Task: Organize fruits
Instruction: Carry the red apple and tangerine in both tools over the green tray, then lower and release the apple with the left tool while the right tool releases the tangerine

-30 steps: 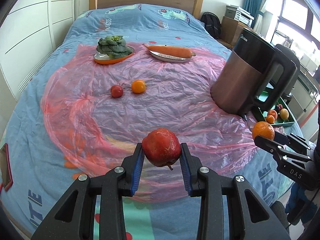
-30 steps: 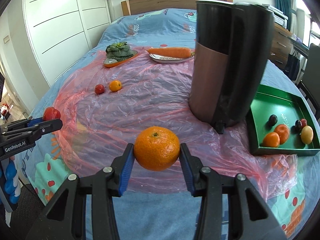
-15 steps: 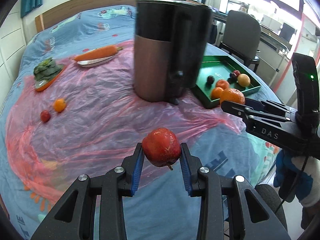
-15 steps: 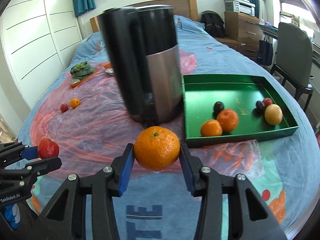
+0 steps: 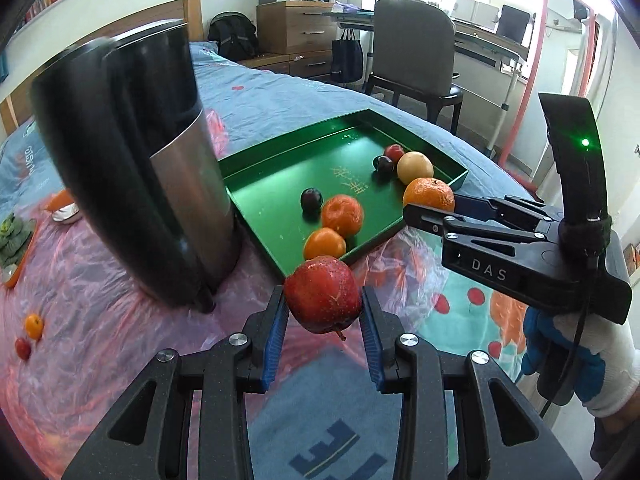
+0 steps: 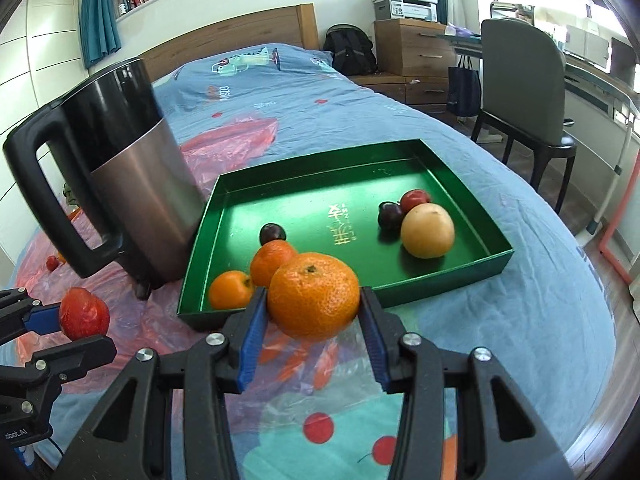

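Note:
My left gripper (image 5: 323, 304) is shut on a red pomegranate (image 5: 322, 294), held above the pink plastic sheet just short of the green tray (image 5: 276, 172). My right gripper (image 6: 314, 300) is shut on an orange (image 6: 314, 295), held just before the tray's (image 6: 460, 272) near rim. The tray holds two small oranges (image 6: 256, 276), a yellow pear (image 6: 427, 230) and dark plums (image 6: 390, 213). The right gripper with its orange (image 5: 429, 196) shows at the right of the left wrist view. The left gripper with the pomegranate (image 6: 84, 313) shows at the left of the right wrist view.
A tall steel and black kettle (image 5: 132, 168) stands on the bed left of the tray. A small orange (image 5: 33, 326) and a red fruit (image 5: 22, 348) lie far left on the pink sheet. A chair (image 6: 524, 80) and a desk stand beyond the bed.
Both grippers have swung right and closer to the green tray, each still holding its fruit. The tray now fills more of both views.

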Available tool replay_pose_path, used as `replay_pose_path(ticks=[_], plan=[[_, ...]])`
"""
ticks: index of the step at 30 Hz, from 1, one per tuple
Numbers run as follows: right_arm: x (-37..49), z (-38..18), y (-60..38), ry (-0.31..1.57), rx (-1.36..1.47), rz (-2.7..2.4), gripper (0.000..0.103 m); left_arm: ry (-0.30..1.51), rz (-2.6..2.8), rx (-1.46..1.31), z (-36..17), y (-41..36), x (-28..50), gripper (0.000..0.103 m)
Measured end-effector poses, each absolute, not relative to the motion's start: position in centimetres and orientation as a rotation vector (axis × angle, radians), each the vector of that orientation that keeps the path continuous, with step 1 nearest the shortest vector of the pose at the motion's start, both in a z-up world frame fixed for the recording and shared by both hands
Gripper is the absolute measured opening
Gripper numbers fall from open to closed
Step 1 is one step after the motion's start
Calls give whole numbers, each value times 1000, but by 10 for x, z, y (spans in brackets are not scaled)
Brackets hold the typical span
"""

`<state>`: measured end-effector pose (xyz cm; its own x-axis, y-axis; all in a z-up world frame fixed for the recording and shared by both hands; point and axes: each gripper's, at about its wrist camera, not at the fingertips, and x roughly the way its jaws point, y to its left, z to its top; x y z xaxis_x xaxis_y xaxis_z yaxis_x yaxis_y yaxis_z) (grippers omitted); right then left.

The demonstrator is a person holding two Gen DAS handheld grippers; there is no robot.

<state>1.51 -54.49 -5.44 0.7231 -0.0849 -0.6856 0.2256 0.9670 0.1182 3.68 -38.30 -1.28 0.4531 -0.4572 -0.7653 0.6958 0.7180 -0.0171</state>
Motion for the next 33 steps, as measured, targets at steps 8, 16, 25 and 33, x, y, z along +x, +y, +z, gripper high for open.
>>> replay_pose_path(ticks=[8,16,25,33], plan=[[50,-70,-574,735,213,-187,42,798,-717,354,-18,-432,75,31],[82,-94,-592,776,195,-176,42,820,-682,359,-41,-477,123,31],[102,-110,-602,789,141,-172,43,903,-619,310,-73,-499,172,31],[119,-113,-605,840,89,-204,43,977,-594,285,-93,-503,191,30]])
